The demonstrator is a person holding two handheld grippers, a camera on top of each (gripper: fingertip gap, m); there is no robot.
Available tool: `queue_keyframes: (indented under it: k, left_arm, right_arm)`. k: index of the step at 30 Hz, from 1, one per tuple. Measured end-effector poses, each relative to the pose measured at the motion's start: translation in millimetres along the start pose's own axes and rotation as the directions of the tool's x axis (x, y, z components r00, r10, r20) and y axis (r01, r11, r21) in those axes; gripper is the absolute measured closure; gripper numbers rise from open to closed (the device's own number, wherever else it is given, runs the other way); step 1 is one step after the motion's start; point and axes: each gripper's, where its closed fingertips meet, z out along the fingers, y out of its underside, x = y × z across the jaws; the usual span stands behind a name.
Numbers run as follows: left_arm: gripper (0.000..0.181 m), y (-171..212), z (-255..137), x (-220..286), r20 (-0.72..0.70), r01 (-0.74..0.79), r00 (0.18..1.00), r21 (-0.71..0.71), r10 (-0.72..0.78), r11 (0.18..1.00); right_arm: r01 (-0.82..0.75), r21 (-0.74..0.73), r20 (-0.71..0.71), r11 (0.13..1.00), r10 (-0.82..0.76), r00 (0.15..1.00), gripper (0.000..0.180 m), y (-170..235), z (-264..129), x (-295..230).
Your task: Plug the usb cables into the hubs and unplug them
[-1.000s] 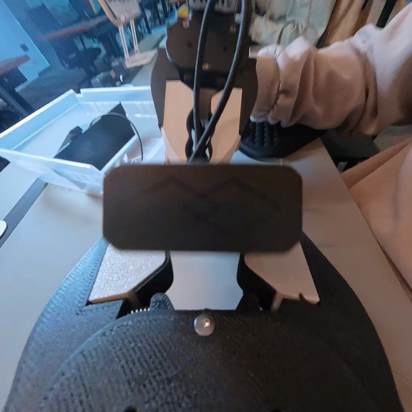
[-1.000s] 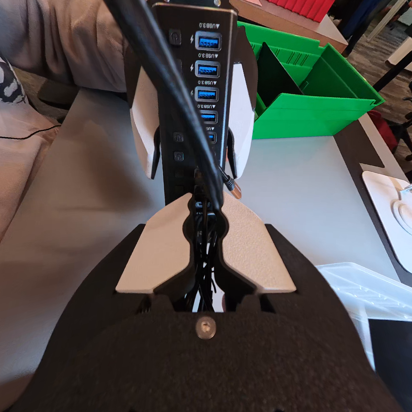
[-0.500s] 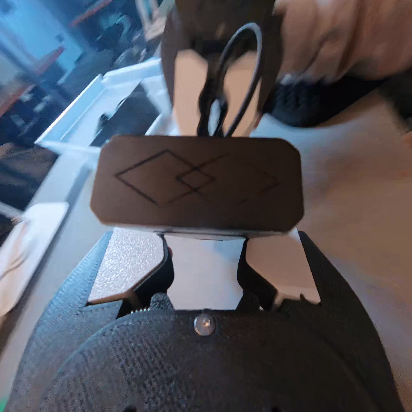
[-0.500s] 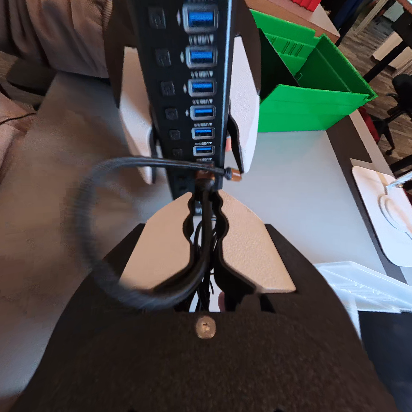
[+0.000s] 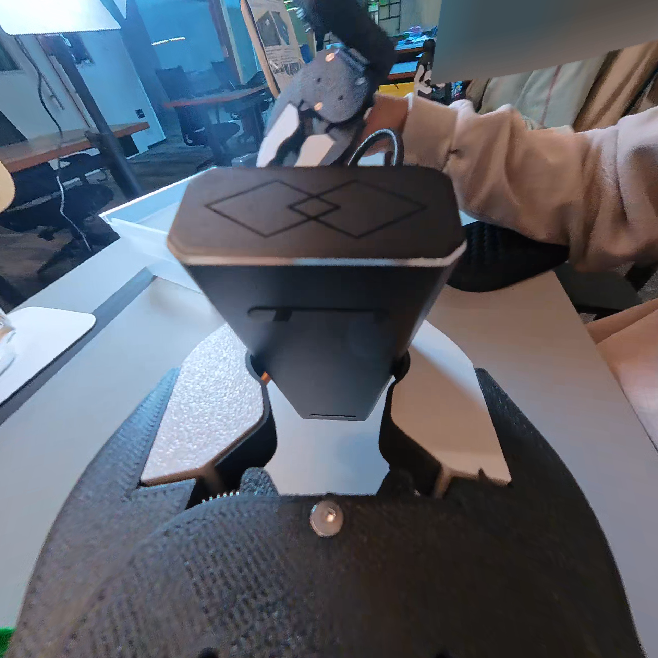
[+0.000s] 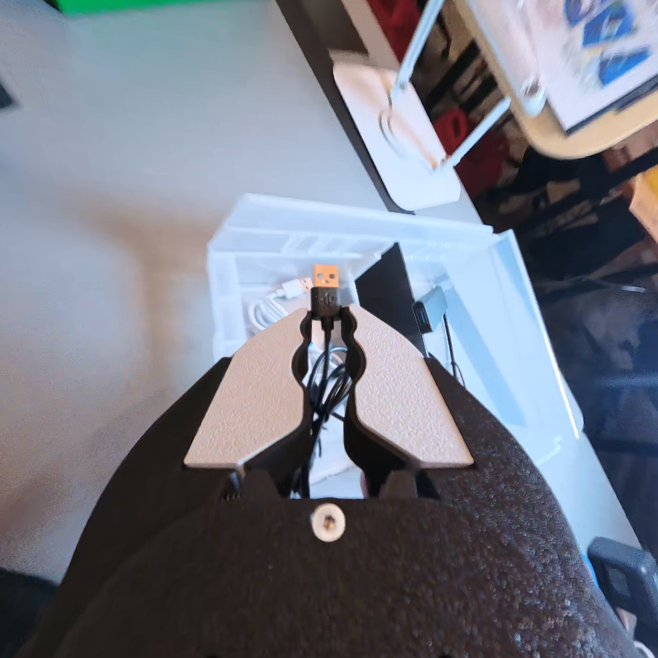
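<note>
My left gripper (image 5: 327, 366) is shut on a black USB hub (image 5: 317, 285) and holds it tilted up above the table, end cap toward the camera. My right gripper (image 6: 324, 311) is shut on the black USB cable (image 6: 324, 299), its metal plug pointing forward, free of the hub. It hovers over a clear plastic bin (image 6: 498, 285) that holds a coiled white cable (image 6: 270, 306) and a small grey adapter (image 6: 429, 309). In the left wrist view the right gripper (image 5: 302, 142) shows beyond the hub, held by a hand in a beige sleeve (image 5: 516, 178), with the cable loop (image 5: 384, 146) hanging from it.
The grey table (image 5: 89, 374) has a white lamp base (image 6: 395, 135) at its far edge. A green bin corner (image 6: 142, 5) shows at the top of the right wrist view. A black divider (image 6: 384, 285) stands in the clear bin. Office desks and chairs lie beyond the table. The grippers' ends are close to 20 cm from one another.
The right gripper pulled the cable plug out of the hub and swung away over the clear bin. The left gripper tilted the hub upward.
</note>
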Motion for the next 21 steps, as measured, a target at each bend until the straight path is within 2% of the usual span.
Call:
queue_keyframes:
  k: [3, 4, 5, 7, 9, 13, 16, 18, 21]
  left_arm:
    - [0.109, 4.2, 2.5, 2.3, -0.021, 0.026, 0.999, 0.003, -0.026, 1.000]
    - [0.109, 5.3, 3.1, 2.6, -0.026, 0.030, 0.999, 0.005, -0.030, 1.000]
    - [0.109, 6.1, 3.7, 3.1, -0.032, 0.032, 0.999, 0.007, -0.032, 0.999]
    - [0.109, 6.8, 4.7, 4.1, -0.043, 0.033, 0.999, 0.012, -0.032, 0.999]
    - [0.109, 5.9, 4.9, 6.1, -0.055, 0.024, 0.998, 0.025, -0.023, 0.999]
    - [0.109, 4.1, 5.3, 10.8, -0.060, -0.020, 0.998, 0.024, 0.021, 1.000]
    - [0.109, 5.3, 7.7, 15.8, -0.051, -0.091, 0.994, 0.001, 0.091, 0.996]
    - [0.109, 9.0, 11.1, 19.4, -0.039, -0.158, 0.987, -0.035, 0.157, 0.987]
    - [0.109, 16.4, 16.2, 26.8, -0.041, -0.245, 0.969, -0.085, 0.242, 0.966]
  right_arm:
    - [-0.031, -0.034, -0.047, 0.999, 0.030, 0.998, 0.144, 9.5, 22.5, 20.6]
    - [-0.043, -0.026, -0.062, 0.999, 0.042, 0.997, 0.132, 7.0, 23.9, 24.7]
    - [-0.053, 0.016, -0.075, 0.998, 0.054, 0.996, 0.129, -0.4, 22.0, 27.4]
    - [-0.057, 0.103, -0.088, 0.993, 0.067, 0.994, 0.129, -18.8, 11.1, 26.3]
    - [-0.055, 0.191, -0.027, 0.980, 0.061, 0.998, 0.129, -42.4, -3.4, 8.0]
    - [0.107, 0.250, -0.066, 0.962, -0.093, 0.993, 0.129, -77.8, -28.8, -23.0]
    - [0.051, 0.378, 0.127, 0.924, -0.107, 0.986, 0.142, -113.8, -48.7, -68.2]
    - [0.005, 0.425, 0.279, 0.905, -0.136, 0.950, 0.151, -130.1, -55.2, -101.5]
    - [0.050, 0.339, 0.412, 0.939, -0.196, 0.890, 0.147, -125.8, -37.5, -145.7]
